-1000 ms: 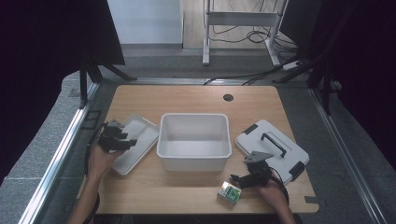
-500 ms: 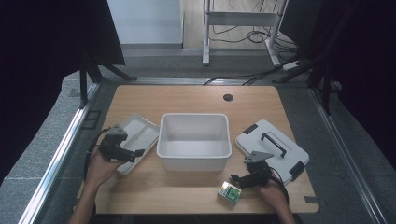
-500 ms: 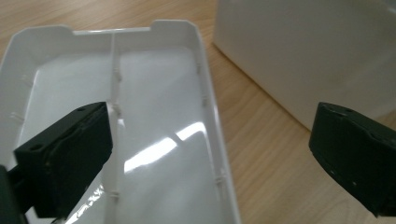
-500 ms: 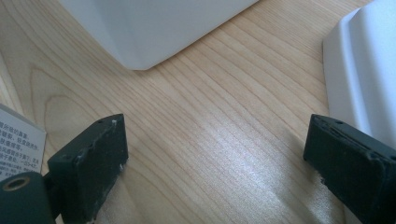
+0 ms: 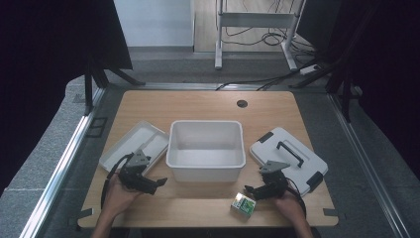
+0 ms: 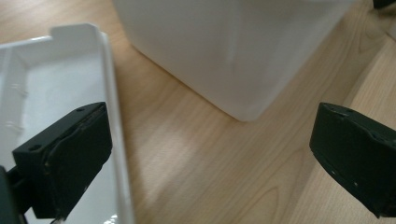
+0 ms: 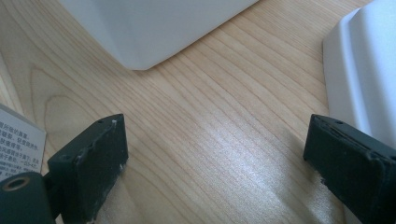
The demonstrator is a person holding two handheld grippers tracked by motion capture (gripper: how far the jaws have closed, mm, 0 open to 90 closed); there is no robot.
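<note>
A white bin (image 5: 205, 148) stands mid-table, and its near corner (image 6: 233, 46) rises ahead in the left gripper view. My left gripper (image 5: 156, 184) is open and empty, low over the wood by the bin's front left. Its left jaw hangs over the rim of a white tray (image 6: 46, 84). My right gripper (image 5: 251, 190) is open and empty too, by the bin's front right corner (image 7: 149, 23). A small green-and-white box (image 5: 243, 204) lies just beside the right gripper; its printed side (image 7: 18, 140) sits next to the left jaw.
The shallow white tray (image 5: 133, 144) lies left of the bin. A white lid (image 5: 289, 158) with a black handle lies to the right, and its edge (image 7: 364, 70) shows beside my right jaw. A cable hole (image 5: 241, 103) sits at the table's far side.
My left gripper has come off the tray, moving toward the near edge and rightward to the bin's front left. The right gripper and the box have stayed put.
</note>
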